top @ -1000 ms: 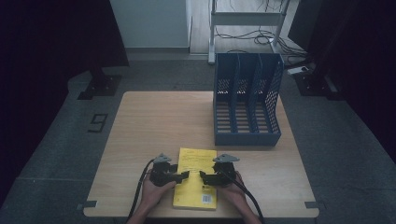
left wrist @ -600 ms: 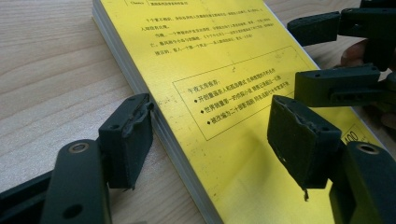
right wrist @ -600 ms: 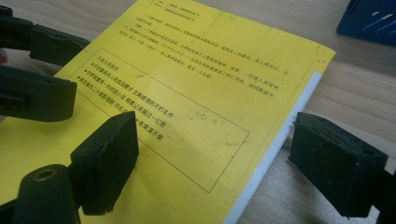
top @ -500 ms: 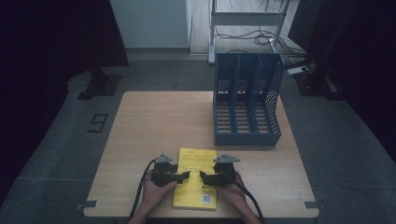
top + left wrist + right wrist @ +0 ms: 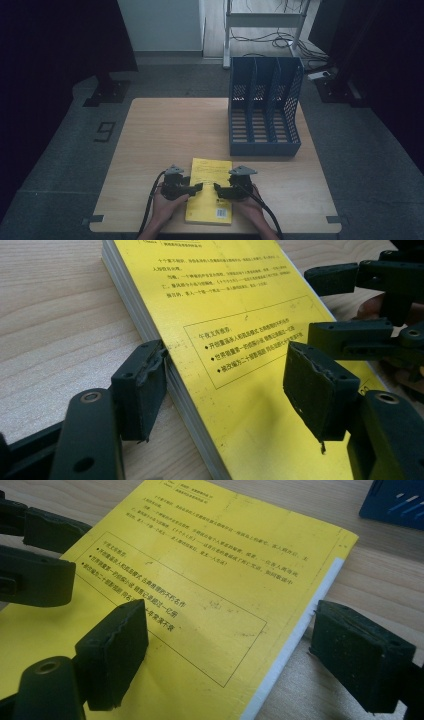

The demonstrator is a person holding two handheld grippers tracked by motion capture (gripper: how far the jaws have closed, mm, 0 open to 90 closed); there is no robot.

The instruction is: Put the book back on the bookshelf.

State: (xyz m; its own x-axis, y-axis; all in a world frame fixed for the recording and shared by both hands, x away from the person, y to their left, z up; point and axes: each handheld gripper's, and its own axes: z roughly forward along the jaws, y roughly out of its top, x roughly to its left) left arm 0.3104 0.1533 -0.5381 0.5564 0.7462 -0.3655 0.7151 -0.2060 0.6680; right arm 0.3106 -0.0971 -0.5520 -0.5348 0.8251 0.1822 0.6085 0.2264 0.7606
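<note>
Your left gripper (image 5: 199, 188) and right gripper (image 5: 218, 188) both sit over the yellow book (image 5: 210, 195), jaws open, each straddling one book edge; nothing's gripped.

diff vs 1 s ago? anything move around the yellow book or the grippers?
Nothing visibly changed. The yellow book lies flat at the table's near edge, as before. The left gripper and right gripper stay at its two long sides, jaws open, each straddling an edge without clamping it. The blue file rack has not moved.
</note>
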